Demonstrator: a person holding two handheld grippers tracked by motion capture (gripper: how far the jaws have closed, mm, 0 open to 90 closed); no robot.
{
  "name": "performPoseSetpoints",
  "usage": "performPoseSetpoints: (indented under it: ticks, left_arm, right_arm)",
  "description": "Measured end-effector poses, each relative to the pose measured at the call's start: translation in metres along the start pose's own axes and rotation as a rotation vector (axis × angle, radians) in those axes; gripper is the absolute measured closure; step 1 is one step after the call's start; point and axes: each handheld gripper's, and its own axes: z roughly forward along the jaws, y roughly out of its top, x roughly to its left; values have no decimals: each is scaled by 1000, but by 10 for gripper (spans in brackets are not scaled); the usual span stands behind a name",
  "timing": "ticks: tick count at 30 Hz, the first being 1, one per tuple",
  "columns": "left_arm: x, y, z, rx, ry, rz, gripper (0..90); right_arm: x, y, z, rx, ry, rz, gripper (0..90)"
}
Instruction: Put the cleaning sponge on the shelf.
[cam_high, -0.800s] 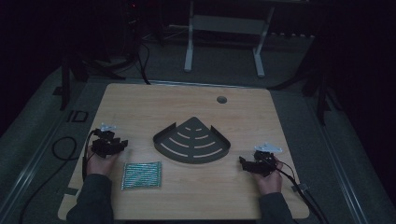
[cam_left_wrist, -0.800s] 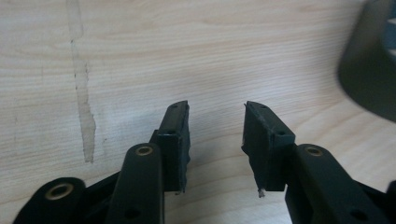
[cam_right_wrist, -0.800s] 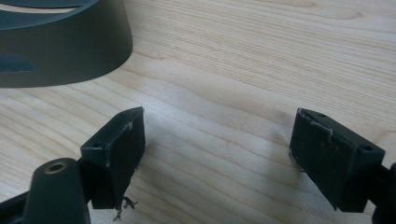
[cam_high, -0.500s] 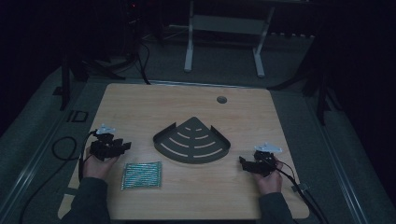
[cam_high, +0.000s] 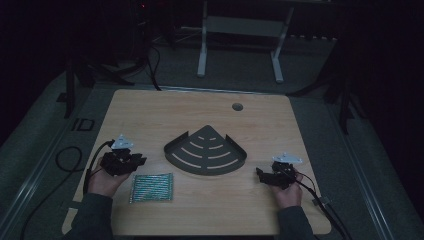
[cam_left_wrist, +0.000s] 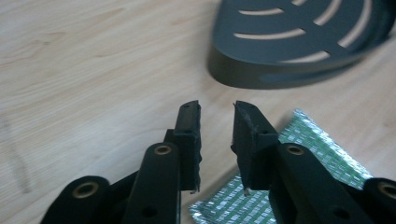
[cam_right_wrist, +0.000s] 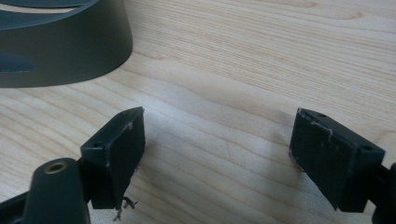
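A dark grey quarter-round slotted tray lies in the middle of the wooden table. A green-and-silver striped foil packet lies flat near the front left. My left gripper hovers just behind the packet and points right toward the tray. In the left gripper view its jaws stand a narrow gap apart around nothing, with the packet under the right jaw and the tray ahead. My right gripper rests at the front right. Its jaws are wide open over bare wood, beside the tray wall.
A round cable hole sits near the table's far edge. A black cable loops off the left side, and another trails from the right gripper. A white stand frame stands on the floor beyond the table.
My left gripper has shifted slightly to the right, toward the packet and tray. The right gripper has kept still.
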Motion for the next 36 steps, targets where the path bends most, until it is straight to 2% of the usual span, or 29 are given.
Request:
performPoseSetpoints:
  ticks: [3, 4, 7, 19, 26, 28, 36]
  left_arm:
    - [-8, -2, 2, 19, -22, 21, 808]
    - [-11, -3, 3, 31, -30, 27, 861]
    - [-17, -6, 8, 56, -46, 39, 896]
    - [-35, -16, 23, 127, -113, 95, 899]
    - [-43, -19, 35, 171, -105, 107, 900]
    - [-41, -19, 36, 165, -114, 91, 900]
    - [-33, -20, 35, 162, -79, 57, 900]
  right_arm:
    - [0, 0, 0, 0, 0, 0, 178]
    - [0, 0, 0, 0, 0, 2, 178]
    - [0, 0, 0, 0, 0, 0, 178]
    - [0, 0, 0, 0, 1, 1, 177]
    - [0, 0, 0, 0, 2, -1, 176]
    - [0, 0, 0, 0, 2, -2, 176]
    - [0, 0, 0, 0, 2, -2, 175]
